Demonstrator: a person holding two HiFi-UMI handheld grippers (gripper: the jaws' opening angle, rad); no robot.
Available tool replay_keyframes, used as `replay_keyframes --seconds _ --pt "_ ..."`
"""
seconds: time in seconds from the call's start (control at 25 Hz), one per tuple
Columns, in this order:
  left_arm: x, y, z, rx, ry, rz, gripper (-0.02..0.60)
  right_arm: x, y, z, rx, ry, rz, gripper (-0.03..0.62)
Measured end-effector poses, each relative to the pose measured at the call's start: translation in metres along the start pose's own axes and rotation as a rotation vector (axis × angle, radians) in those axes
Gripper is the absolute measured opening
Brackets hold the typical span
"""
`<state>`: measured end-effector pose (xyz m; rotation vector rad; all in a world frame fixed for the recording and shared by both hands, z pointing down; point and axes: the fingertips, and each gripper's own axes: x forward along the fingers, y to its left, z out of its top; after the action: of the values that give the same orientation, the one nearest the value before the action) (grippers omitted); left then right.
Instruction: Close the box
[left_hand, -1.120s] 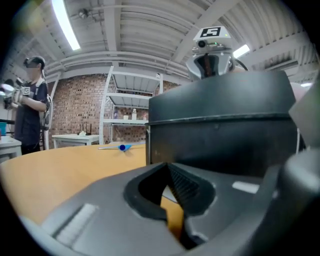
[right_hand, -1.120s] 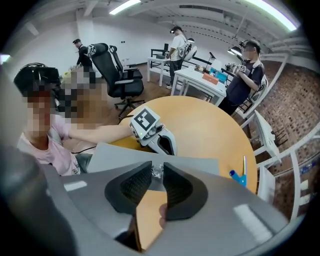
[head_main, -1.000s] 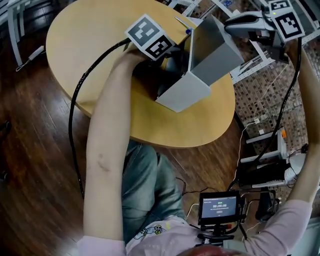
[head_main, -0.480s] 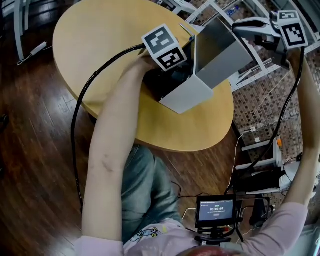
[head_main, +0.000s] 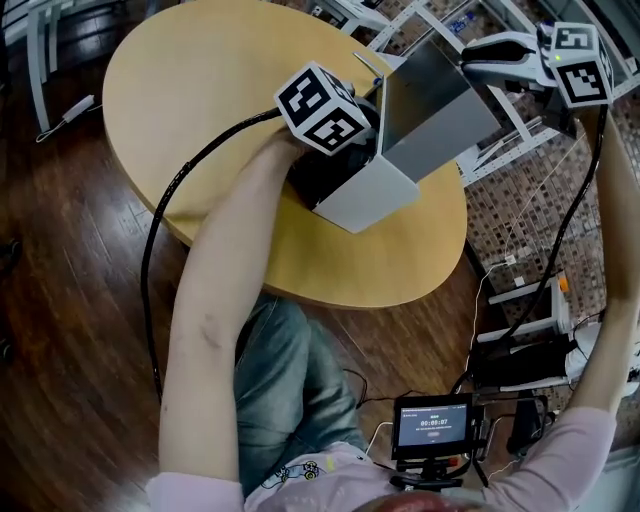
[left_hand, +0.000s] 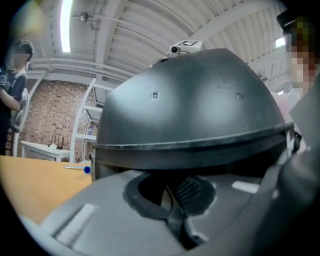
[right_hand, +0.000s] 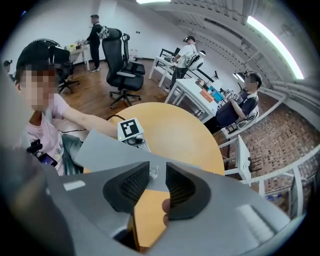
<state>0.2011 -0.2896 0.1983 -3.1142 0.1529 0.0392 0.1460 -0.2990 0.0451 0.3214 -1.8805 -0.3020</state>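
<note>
A grey box (head_main: 365, 195) stands on the round wooden table (head_main: 200, 90), its lid (head_main: 430, 85) raised upright. My right gripper (head_main: 468, 52) is at the lid's top edge. In the right gripper view the lid (right_hand: 110, 150) reaches in between its jaws (right_hand: 156, 185), which are opening and stand clear of it. My left gripper, known by its marker cube (head_main: 322, 108), reaches into the box, where its jaws are hidden. In the left gripper view its jaws (left_hand: 175, 210) are shut, right under a dark domed helmet-like object (left_hand: 195, 110).
A blue-tipped pen (left_hand: 80, 169) lies on the table behind the box. White racks (head_main: 500, 130) stand to the table's right over a tiled floor. A small monitor (head_main: 432, 425) and cables sit near my legs. People, desks and office chairs (right_hand: 122, 60) fill the room beyond.
The left gripper's marker cube has turned and shifted slightly at the box opening. The right gripper stays at the lid's upper edge, and the lid remains upright.
</note>
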Motion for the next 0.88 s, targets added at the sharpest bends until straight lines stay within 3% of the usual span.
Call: replay_keyframes --seconds 0.16,0.28,0.36,0.44,0.52,0.56,0.6,0.64,0.72,0.8,0.88 --pt "-0.002 0.002 -0.003 -0.006 0.003 0.006 0.002 -0.018 -0.012 0.006 -0.057 0.018 -0.128 0.097" --pt "-0.002 0.003 -0.003 -0.003 -0.001 0.019 0.002 -0.045 -0.026 0.016 -0.034 -0.099 -0.240 0.061" --pt "-0.002 0.005 -0.012 -0.001 0.041 0.039 0.002 -0.056 -0.032 0.011 0.001 -0.190 -0.300 0.060" --pt "-0.008 0.026 -0.036 0.013 0.203 0.166 0.002 -0.061 -0.037 -0.007 0.035 -0.244 -0.368 0.058" --pt "-0.036 0.070 -0.055 0.054 0.372 0.423 0.002 -0.059 -0.039 -0.029 0.076 -0.306 -0.433 0.054" --pt "-0.056 0.094 -0.051 0.096 0.384 0.574 0.003 -0.056 -0.039 -0.042 0.106 -0.344 -0.463 0.054" --pt "-0.079 0.115 -0.037 0.134 0.332 0.725 0.003 -0.053 -0.041 -0.056 0.145 -0.388 -0.499 0.054" --pt "-0.106 0.130 -0.017 0.148 0.218 0.869 0.003 -0.051 -0.045 -0.070 0.191 -0.443 -0.543 0.054" --pt "-0.164 0.140 0.027 0.096 -0.132 1.076 0.002 -0.051 -0.053 -0.095 0.308 -0.596 -0.646 0.037" --pt "-0.204 0.128 0.059 0.021 -0.452 1.097 0.002 -0.052 -0.057 -0.117 0.448 -0.791 -0.745 0.021" --pt "-0.219 0.115 0.074 -0.013 -0.616 1.033 0.002 -0.048 -0.054 -0.140 0.573 -0.974 -0.824 0.021"
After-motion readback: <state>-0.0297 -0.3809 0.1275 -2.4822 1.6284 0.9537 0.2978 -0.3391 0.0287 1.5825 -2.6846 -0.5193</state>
